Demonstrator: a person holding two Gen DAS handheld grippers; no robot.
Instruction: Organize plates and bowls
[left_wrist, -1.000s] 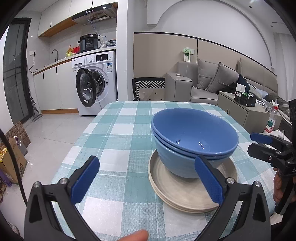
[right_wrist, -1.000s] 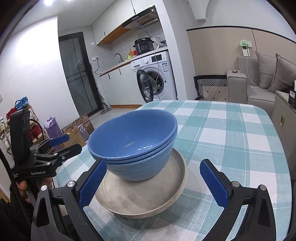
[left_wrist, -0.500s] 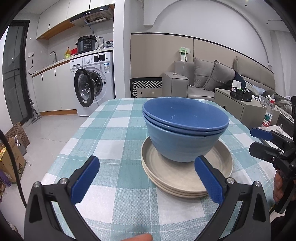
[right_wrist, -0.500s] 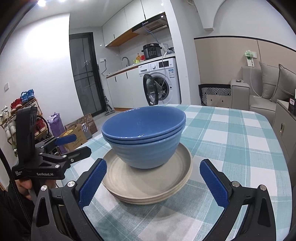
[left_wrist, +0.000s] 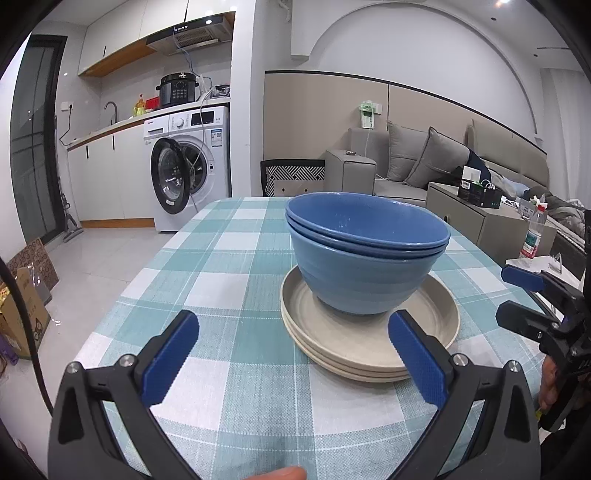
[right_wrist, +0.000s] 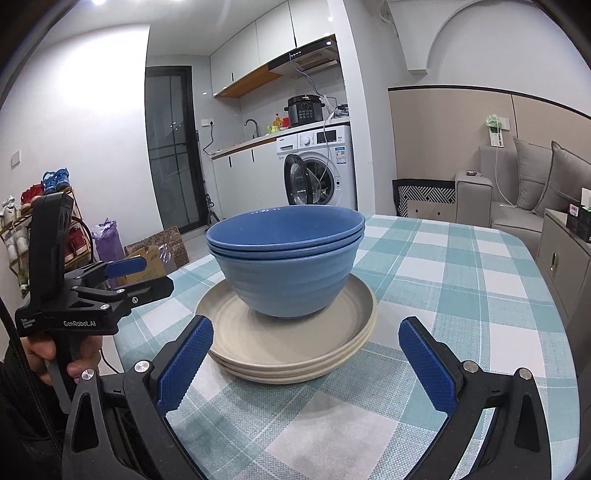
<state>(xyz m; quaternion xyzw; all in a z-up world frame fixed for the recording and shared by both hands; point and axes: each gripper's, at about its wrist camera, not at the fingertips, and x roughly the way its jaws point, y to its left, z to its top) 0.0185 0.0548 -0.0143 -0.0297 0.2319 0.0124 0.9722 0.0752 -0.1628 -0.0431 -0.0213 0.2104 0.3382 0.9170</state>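
Nested blue bowls (left_wrist: 364, 254) (right_wrist: 286, 258) stand on a stack of beige plates (left_wrist: 354, 350) (right_wrist: 291, 354) on the checked tablecloth. My left gripper (left_wrist: 295, 354) is open, low over the cloth just short of the plates, nothing between its blue pads. My right gripper (right_wrist: 308, 365) is open too, facing the plates from the other side, its pads empty. In the left wrist view the right gripper (left_wrist: 517, 295) shows at the right edge. In the right wrist view the left gripper (right_wrist: 136, 275) shows at the left, held by a hand.
The table (left_wrist: 221, 266) with its teal and white cloth carries only the stack. Beyond it are a washing machine (left_wrist: 188, 173) with an open door, a grey sofa (left_wrist: 424, 162), a side cabinet (left_wrist: 476, 218) and a bottle (left_wrist: 532, 236). Cardboard boxes (left_wrist: 22, 314) sit on the floor at left.
Both grippers have dropped lower, so the bowls and plates now appear more side-on. The stack has not moved and both grippers stayed open.
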